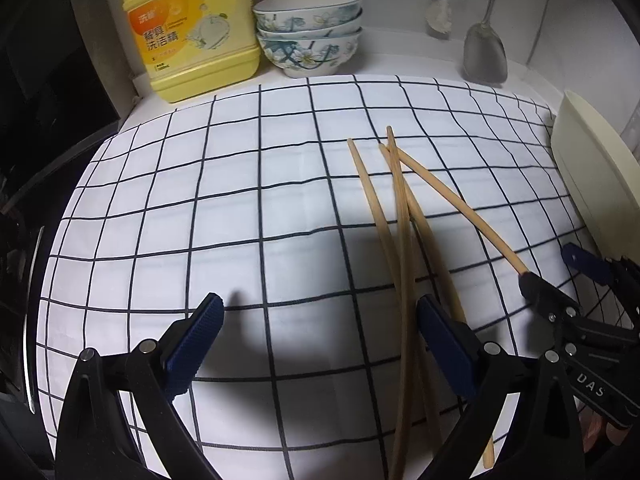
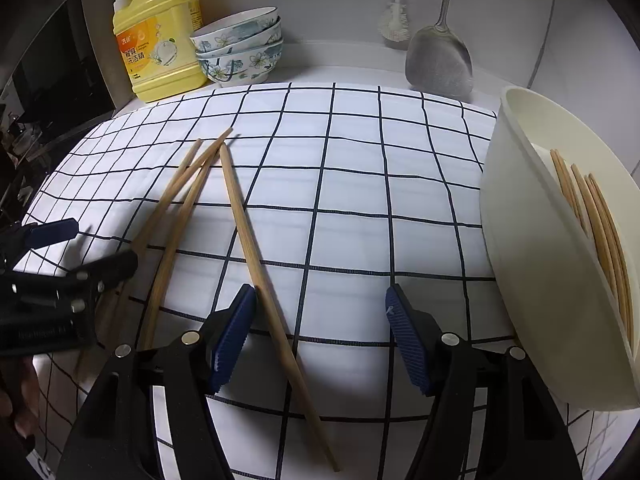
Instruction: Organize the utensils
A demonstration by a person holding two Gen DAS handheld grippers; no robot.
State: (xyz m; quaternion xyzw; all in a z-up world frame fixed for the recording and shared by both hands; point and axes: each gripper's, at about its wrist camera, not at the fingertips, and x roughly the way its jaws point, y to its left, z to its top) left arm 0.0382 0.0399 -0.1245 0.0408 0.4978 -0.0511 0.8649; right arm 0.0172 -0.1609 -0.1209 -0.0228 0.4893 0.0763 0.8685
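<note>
Several wooden chopsticks (image 1: 402, 216) lie fanned out on a white checked cloth (image 1: 240, 200); they also show in the right wrist view (image 2: 240, 216). My left gripper (image 1: 318, 344) is open and empty, its right finger beside the chopsticks. My right gripper (image 2: 320, 336) is open, low over the cloth, with one chopstick (image 2: 276, 312) lying between its fingers near the left pad. A cream holder (image 2: 552, 264) at the right holds several more chopsticks (image 2: 600, 232). The right gripper shows at the right edge of the left wrist view (image 1: 548, 280).
A yellow detergent bottle (image 1: 192, 28) and three stacked floral bowls (image 1: 308, 32) stand at the back. A metal spatula (image 2: 440, 60) and a brush (image 2: 394, 24) hang on the back wall. A dark appliance (image 1: 40, 100) sits to the left.
</note>
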